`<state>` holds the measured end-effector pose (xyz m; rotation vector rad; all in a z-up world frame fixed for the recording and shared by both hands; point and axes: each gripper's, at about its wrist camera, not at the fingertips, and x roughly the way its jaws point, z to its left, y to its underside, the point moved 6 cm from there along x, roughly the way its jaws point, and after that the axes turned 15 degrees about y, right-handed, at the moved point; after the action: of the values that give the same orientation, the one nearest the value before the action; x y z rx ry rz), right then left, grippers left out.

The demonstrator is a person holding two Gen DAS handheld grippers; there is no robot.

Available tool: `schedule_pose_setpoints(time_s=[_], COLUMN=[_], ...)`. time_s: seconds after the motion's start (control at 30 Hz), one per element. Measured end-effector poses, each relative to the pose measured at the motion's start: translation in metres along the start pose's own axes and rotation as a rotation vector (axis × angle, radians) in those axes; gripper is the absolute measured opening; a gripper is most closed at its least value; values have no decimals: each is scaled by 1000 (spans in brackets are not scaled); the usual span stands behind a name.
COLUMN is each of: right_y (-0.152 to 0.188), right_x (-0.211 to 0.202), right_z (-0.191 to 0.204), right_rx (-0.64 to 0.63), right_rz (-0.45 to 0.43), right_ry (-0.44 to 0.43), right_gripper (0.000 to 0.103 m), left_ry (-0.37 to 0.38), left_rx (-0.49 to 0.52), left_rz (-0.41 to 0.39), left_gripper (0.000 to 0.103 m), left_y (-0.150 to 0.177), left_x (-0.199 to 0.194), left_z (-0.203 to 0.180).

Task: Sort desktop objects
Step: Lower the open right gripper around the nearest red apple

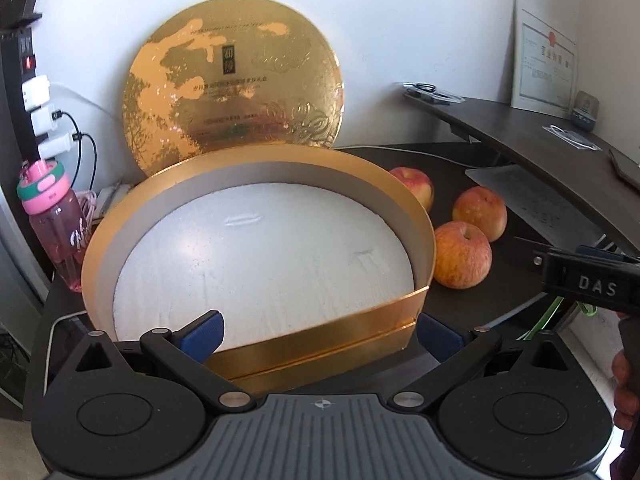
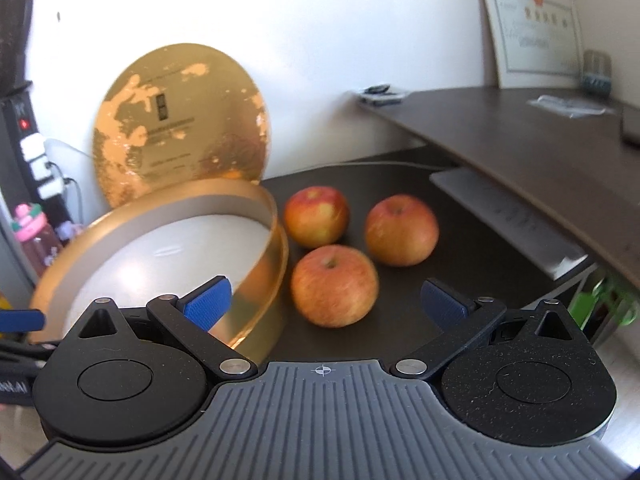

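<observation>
A round gold box [image 1: 256, 164] with a white foam liner [image 1: 264, 256] stands tilted on the dark desk, its opening towards me. My left gripper [image 1: 320, 338] is open wide, and the box's near wall sits between its blue fingertips. Three red-yellow apples lie right of the box: a near one [image 2: 334, 286], a far right one [image 2: 400, 230] and a far left one [image 2: 316, 216]. My right gripper [image 2: 326, 304] is open, level with the near apple and not touching it. The gold lid [image 1: 236, 80] leans on the wall behind the box [image 2: 276, 248].
A pink bottle [image 1: 56, 224] and a power strip with chargers [image 1: 40, 100] stand at the left. A raised dark shelf [image 1: 540, 136] curves along the right, over a pale keyboard [image 2: 508, 216]. A framed certificate [image 1: 544, 68] leans on the wall.
</observation>
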<state>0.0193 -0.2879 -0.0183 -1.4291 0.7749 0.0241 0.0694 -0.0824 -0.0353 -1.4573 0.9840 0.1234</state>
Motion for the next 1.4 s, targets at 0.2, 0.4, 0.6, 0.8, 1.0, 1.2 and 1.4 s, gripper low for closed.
schedule_pose_setpoints(time_s=[0.2,0.4,0.6,0.8,1.0,1.2,1.4], right_y=[0,14,18,21,26,24,24], right_x=[18,39,54,79,100,110,117], right_z=[-20,-17,1,14,19,22,30], right_rx=[34,-9,-94,-132,-164,-187,-235], right_rz=[62,118,122,152,152,137,126], right_ry=[27,17,-23,-31,-56,-79,-92], right_gripper=[103,103,103,103,103,97,94], left_ry=[-17,46,65,92,52,31,24], left_rx=[-3,39,38,34,19,0,0], left_rz=[7,22,27,46,61,68,66], left_gripper=[103,103,103,103,103,103,103], left_y=[0,1,-1,4,5,6,6], left_x=[11,22,30,35,38,40,39], left_z=[-3,-18,-19,-20,-12,-7,-6])
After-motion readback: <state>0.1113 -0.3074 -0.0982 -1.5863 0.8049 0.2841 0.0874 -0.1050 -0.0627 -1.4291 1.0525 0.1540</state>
